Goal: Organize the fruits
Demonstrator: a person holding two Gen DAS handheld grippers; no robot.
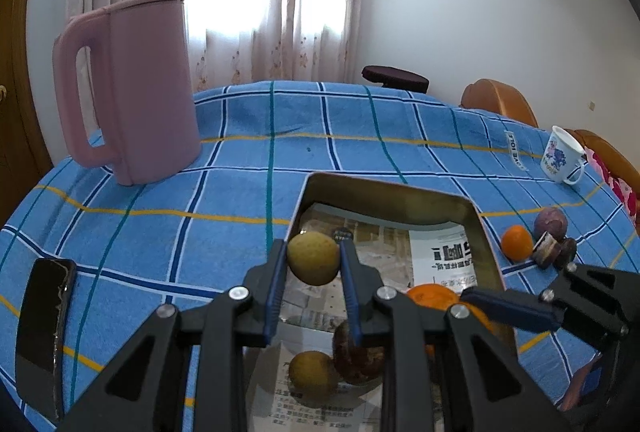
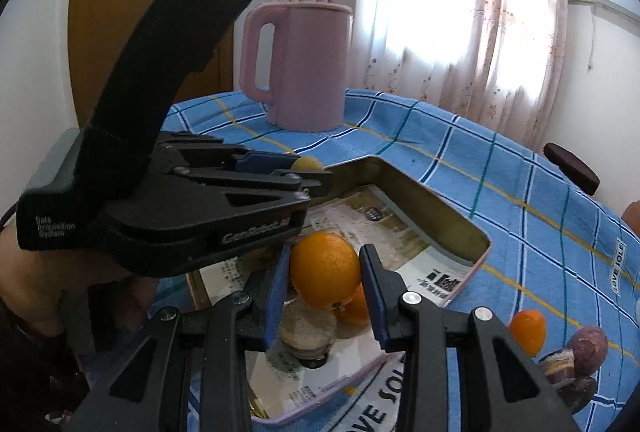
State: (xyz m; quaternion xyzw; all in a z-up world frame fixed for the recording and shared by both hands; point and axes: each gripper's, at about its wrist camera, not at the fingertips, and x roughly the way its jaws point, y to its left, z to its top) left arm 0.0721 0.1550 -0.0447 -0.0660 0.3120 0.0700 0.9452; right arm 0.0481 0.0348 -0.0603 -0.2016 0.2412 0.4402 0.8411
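Fruits are being gathered into the metal tin (image 1: 486,228): the left gripper (image 1: 314,260) is clamping a yellow-green fruit (image 1: 313,258) above the tin's paper lining, and the right gripper (image 2: 325,272) is pinching an orange (image 2: 324,270) over the same tin. 3 pieces are already lying inside, so a dropped fruit could bounce off them or roll out over the low rim. Both grippers are crowding 1 small opening, so their jaws may well collide. A small orange (image 1: 517,242) and purple fruits (image 1: 551,222) are waiting on the blue checked tablecloth (image 1: 240,135). Behind, a pink jug (image 1: 132,87) is standing before curtained windows.
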